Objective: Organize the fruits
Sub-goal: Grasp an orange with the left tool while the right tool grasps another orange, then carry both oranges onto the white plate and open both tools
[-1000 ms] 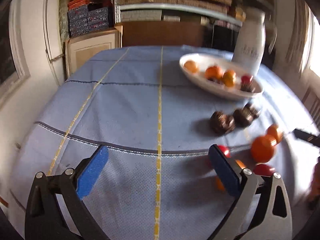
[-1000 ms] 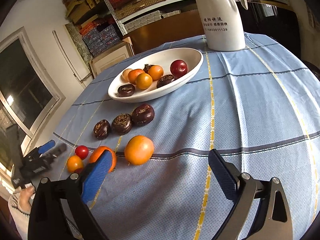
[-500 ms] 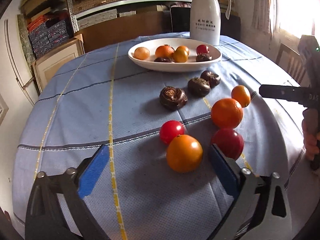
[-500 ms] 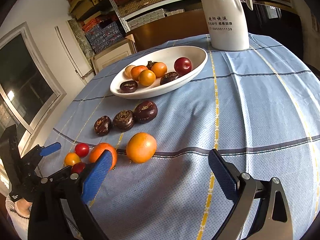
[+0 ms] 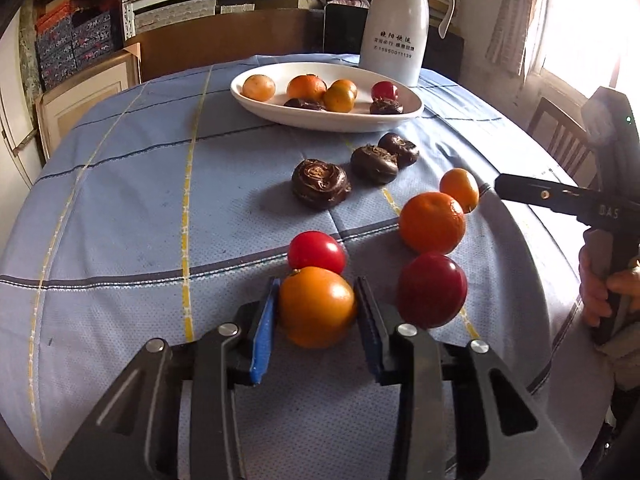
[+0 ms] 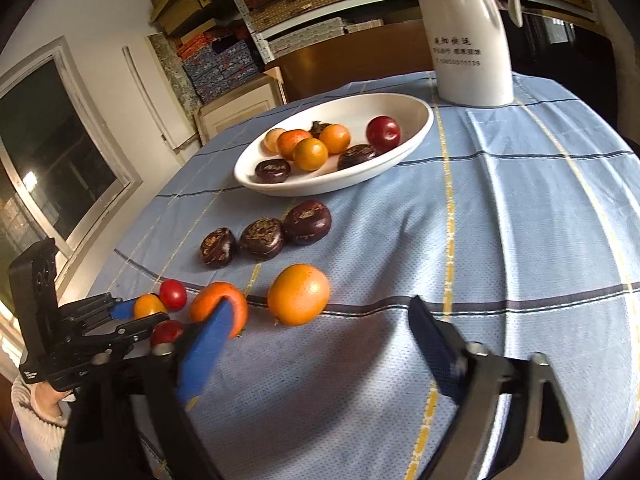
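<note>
Left wrist view: the orange fruit [image 5: 317, 307] sits between the blue pads of the left gripper [image 5: 317, 312], both pads against its sides or very nearly so, the jaws drawn in to about the fruit's width. To do this step well, I judge the squeeze should be firm but gentle, kept across the widest part so the round fruit cannot squirt forward, then lifted straight up before swinging toward the white dish [image 5: 412, 109]. A sideways drag would likely knock the small red tomato [image 5: 317, 251] touching its far side, or the dark red plum [image 5: 432, 289] just beside it on the right.

The fruit is smooth, glossy, evenly orange and near-round, resting on the blue checked tablecloth [image 5: 120, 200] near the table's front edge, well apart from the dish. Farther back lie a larger orange [image 5: 432, 222], a small orange [image 5: 460, 190] and three dark brown fruits [image 5: 320, 184]. The dish already holds several fruits.

The right gripper [image 6: 320, 344] hangs wide open and empty above the cloth.
</note>
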Tool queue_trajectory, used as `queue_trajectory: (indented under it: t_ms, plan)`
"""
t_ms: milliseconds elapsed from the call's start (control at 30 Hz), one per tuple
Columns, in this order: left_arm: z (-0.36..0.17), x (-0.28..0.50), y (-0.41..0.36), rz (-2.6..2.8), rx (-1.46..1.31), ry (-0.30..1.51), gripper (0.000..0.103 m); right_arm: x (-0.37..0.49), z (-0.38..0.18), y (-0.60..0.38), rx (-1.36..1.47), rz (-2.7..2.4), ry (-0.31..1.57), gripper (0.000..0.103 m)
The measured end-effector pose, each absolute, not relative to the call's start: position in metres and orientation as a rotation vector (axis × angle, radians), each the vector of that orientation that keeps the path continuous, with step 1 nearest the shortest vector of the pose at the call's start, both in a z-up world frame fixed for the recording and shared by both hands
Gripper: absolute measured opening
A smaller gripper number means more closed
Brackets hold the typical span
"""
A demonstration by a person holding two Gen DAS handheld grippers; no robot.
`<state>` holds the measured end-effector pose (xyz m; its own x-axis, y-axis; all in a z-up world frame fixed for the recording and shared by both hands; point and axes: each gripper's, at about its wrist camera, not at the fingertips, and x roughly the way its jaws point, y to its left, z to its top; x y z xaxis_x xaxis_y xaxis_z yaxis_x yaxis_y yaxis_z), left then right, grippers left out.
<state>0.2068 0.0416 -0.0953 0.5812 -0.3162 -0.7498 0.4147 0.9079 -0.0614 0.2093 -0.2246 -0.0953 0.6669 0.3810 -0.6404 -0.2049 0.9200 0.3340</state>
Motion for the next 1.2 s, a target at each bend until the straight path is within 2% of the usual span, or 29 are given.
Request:
queue_trajectory:
  t_ms: [167,267,400,667,933,1200]
  plan:
    - [-0.096,0.209,0.042,-0.427,0.118,0.854,0.037,0.222,-0.101,-0.218,0.283,0.383,0.814,0.068]
    - [-0.097,0.209,0.042,-0.433,0.117,0.858,0.037,0.231,-0.106,-0.209,0.282,0.397,0.848,0.050]
    - [-0.097,0.209,0.043,-0.440,0.112,0.862,0.037,0.238,-0.111,-0.206,0.303,0.407,0.871,0.038]
    - [-0.070,0.220,0.048,-0.412,0.060,0.791,0.036,0.232,-0.091,-0.223,0.339,0.380,0.772,0.038]
    - [-0.018,0.309,0.010,-0.386,0.084,0.709,0.036,0.290,-0.044,-0.225,0.280,0.327,0.704,0.038]
    - [-0.048,0.397,-0.022,-0.324,0.108,0.759,0.037,0.351,-0.057,-0.194,0.062,0.220,0.692,0.039]
